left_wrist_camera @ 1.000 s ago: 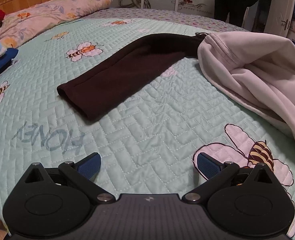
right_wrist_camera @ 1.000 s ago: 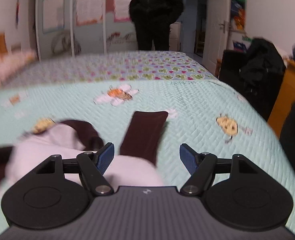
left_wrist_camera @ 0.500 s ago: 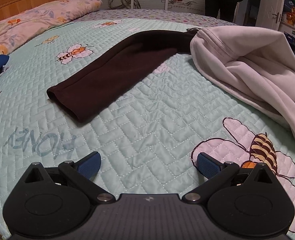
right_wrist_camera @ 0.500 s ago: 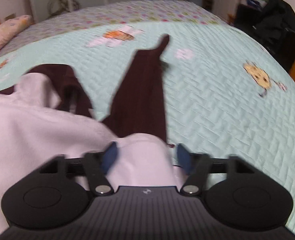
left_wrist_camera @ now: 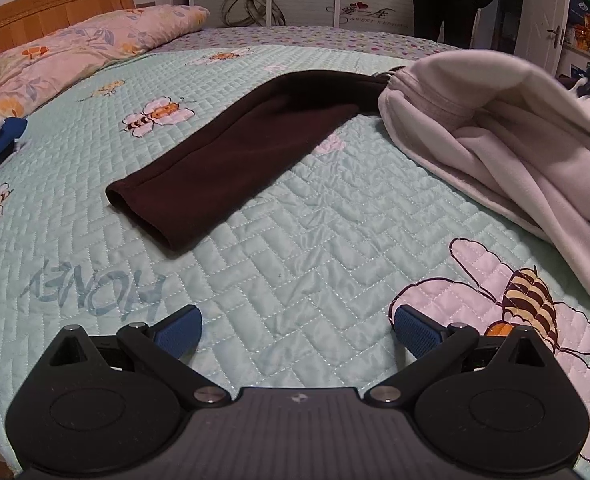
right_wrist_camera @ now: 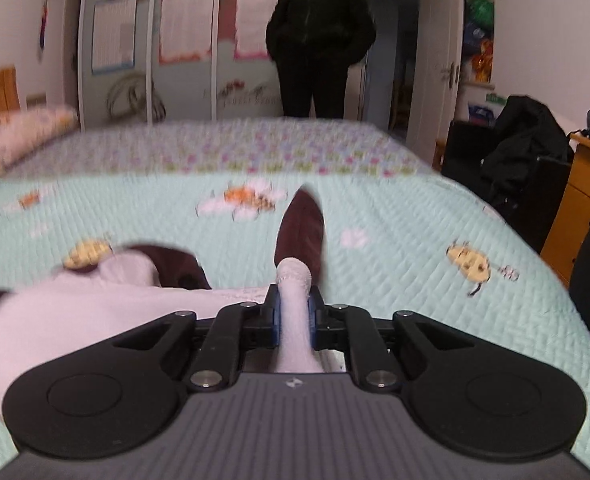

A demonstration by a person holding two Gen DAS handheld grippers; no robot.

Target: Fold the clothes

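A garment [right_wrist_camera: 67, 320], pale lining out with dark sleeves [left_wrist_camera: 231, 160] splayed across the quilt [left_wrist_camera: 315, 248], lies mid-bed, a fold pinched in the right gripper [right_wrist_camera: 293, 312] whose jaws have just closed, while the left gripper [left_wrist_camera: 295, 330] hovers spread over bare quilt, pillow [left_wrist_camera: 75, 56] at the headboard edge, a person [right_wrist_camera: 319, 36] beyond the far edge.

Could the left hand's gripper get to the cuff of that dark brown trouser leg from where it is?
Probably yes. The left gripper hangs open over bare quilt, and nothing lies between it and the dark trouser leg's cuff, which rests flat and uncovered. The pale lining is heaped off to the side.
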